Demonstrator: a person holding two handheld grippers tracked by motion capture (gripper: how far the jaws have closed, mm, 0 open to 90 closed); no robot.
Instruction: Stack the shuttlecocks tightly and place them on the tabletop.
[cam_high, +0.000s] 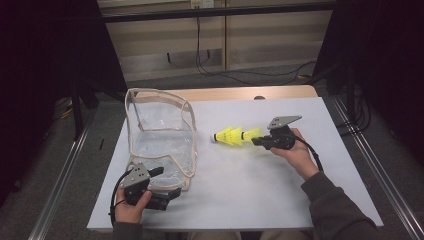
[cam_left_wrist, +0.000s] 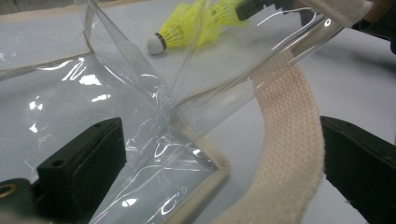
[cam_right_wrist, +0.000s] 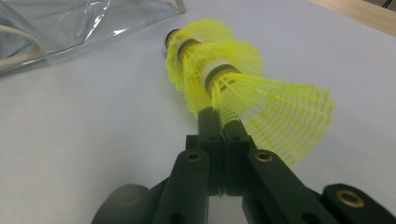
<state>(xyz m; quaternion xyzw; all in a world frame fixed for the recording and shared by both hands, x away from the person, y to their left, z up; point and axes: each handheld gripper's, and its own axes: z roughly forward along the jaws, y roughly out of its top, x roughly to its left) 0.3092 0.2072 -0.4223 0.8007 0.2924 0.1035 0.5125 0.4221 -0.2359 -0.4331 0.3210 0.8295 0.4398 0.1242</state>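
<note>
Between right gripper (cam_right_wrist: 219, 122) jaws: shuttlecock stack (cam_right_wrist: 224, 79) skirt, pinched; corks pointing away.

The right gripper (cam_right_wrist: 223, 122) pinches the mesh skirt of stacked yellow plastic shuttlecocks (cam_right_wrist: 219, 79). A clear plastic pouch with beige trim (cam_right_wrist: 70, 23) lies at far left on the white table (cam_right_wrist: 84, 135).

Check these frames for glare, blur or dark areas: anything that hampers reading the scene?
High view: dark surroundings, evenly lit table, shuttlecocks slightly soft. Left gripper view: bright glints on the clear bag, shuttlecocks beyond mildly blurred. Right gripper view: shuttlecocks fairly sharp, right gripper clamping the skirt.
</note>
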